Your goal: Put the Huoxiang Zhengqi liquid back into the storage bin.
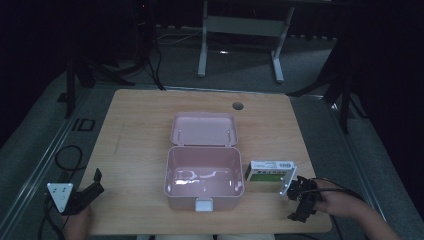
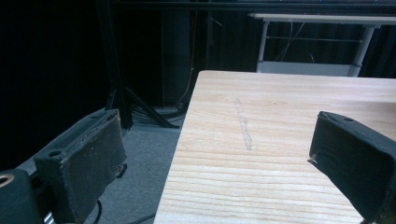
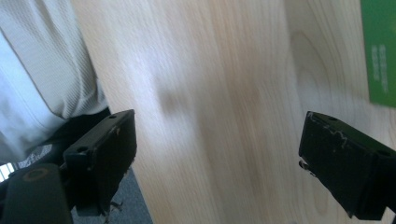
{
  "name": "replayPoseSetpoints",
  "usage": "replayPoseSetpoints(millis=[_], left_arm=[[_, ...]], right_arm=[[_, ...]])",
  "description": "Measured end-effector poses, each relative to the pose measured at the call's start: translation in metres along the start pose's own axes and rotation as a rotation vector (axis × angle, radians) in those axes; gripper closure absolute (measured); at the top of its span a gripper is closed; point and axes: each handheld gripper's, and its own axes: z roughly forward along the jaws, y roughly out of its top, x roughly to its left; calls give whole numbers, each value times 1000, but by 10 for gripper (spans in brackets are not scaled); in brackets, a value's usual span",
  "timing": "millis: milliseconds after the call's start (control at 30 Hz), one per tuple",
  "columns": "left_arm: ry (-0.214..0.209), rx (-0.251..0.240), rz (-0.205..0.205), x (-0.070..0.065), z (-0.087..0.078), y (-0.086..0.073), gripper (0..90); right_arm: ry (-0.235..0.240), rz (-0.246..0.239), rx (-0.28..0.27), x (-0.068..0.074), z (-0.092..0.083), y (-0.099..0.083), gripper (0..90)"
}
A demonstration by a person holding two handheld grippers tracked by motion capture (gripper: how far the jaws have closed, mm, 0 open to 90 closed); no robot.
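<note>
The small white-and-green cardboard carton [image 1: 269, 170] lies flat on the light wooden table [image 1: 140, 125], just to the right of the open pink plastic lidded box [image 1: 204, 180] and close to, possibly touching, its right wall. The carton's long axis runs left to right across the table, parallel to the near edge. The right gripper [image 1: 300, 192] is by far the nearer tool: it sits just beside the carton's right end, at the near right corner of the table, with the carton ahead of it and to its left. Its jaws stand wide apart and hold nothing. The left gripper [image 1: 92, 187] rests at the near left edge, well apart from the carton with the box between them; its jaws are likewise spread and empty. The right gripper view adds a green panel [image 3: 379, 51] at its upper right corner, probably the carton's face, lying outside the jaw gap. The left gripper view [image 2: 219, 154] looks across bare tabletop toward the far edge.
</note>
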Motion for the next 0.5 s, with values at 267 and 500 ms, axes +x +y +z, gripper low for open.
replayPoseSetpoints(millis=[267, 500], left_arm=[[-1, 0, 0, 0, 0, 0, 35], [-2, 2, 1, 0, 0, 0, 35]], right_arm=[[-4, -72, -15, 10, -8, 13, 110], [0, -125, -22, 13, -20, 26, 111]])
